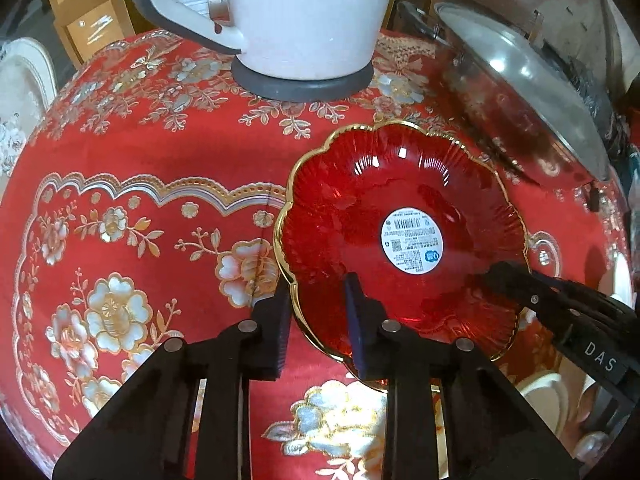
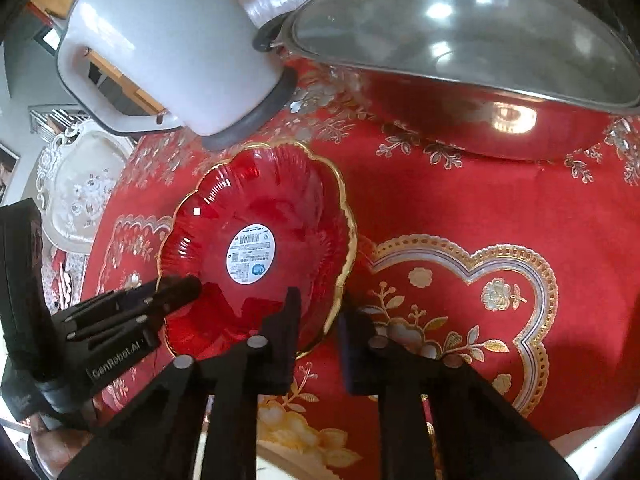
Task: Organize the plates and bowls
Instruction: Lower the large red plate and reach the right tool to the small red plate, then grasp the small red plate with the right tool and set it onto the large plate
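Red glass plate [image 1: 404, 236], scalloped gold rim, round white barcode sticker [image 1: 412, 240] at its centre, sits on the table [image 1: 132, 184] under a red floral cloth with gold and silver blossoms.

Left tongs [image 1: 320, 320]: straddling the plate's near-left rim, one finger outside the edge over the cloth, the other inside over the glass. Jaws drawn in to a narrow gap around the rim; pads look to be on it or just about, can't confirm a firm pinch from this angle.

Right tongs [image 2: 316, 320]: same setup on the opposite side of the plate. Left finger inside the dish, right finger outside, gold rim passing between them. Narrow gap, rim between the pads.

Each gripper shows in the other's view, reaching onto the plate edge from the side.

White electric kettle [image 1: 296, 20] on a dark grey base stands just behind the plate, close to its far rim. Steel wok [image 2: 480, 80] with a glass lid sits on the table on the right gripper's side, near the plate but apart from it. White ornate chair back [image 2: 80, 184] beyond the table edge.
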Action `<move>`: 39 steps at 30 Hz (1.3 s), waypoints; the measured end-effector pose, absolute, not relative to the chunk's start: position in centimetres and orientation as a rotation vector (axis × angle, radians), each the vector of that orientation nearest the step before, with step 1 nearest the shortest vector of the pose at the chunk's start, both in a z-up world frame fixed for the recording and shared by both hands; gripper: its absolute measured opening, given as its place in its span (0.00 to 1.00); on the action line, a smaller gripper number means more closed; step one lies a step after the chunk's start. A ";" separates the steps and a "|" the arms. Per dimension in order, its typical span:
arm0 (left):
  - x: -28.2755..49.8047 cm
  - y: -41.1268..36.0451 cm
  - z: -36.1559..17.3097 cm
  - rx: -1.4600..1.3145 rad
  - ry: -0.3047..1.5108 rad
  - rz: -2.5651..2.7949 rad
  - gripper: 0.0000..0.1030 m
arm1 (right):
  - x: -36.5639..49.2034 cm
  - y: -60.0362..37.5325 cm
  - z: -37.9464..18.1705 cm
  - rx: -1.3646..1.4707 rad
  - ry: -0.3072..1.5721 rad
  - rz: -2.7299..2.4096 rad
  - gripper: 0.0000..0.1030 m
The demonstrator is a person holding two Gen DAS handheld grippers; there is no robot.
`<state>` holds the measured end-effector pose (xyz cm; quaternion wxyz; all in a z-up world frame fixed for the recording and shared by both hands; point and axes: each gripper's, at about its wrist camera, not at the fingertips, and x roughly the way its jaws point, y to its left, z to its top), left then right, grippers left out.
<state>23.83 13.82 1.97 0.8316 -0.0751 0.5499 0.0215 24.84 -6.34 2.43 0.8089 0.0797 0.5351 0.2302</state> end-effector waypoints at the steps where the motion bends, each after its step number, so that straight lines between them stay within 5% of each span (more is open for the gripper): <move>1: 23.7 13.7 2.2 -0.161 1.160 0.044 0.24 | 24.6 -6.5 2.8 0.177 1.131 0.501 0.12; 14: 16.6 15.1 8.1 -0.143 1.061 0.045 0.24 | 18.7 -5.0 7.7 0.126 1.035 0.578 0.13; 25: 3.5 18.6 12.8 -0.158 0.966 0.094 0.23 | 9.7 -0.5 11.4 0.065 0.969 0.714 0.16; 39: -9.3 23.9 8.6 -0.237 1.006 0.244 0.23 | 0.1 6.5 7.5 -0.072 1.050 0.879 0.19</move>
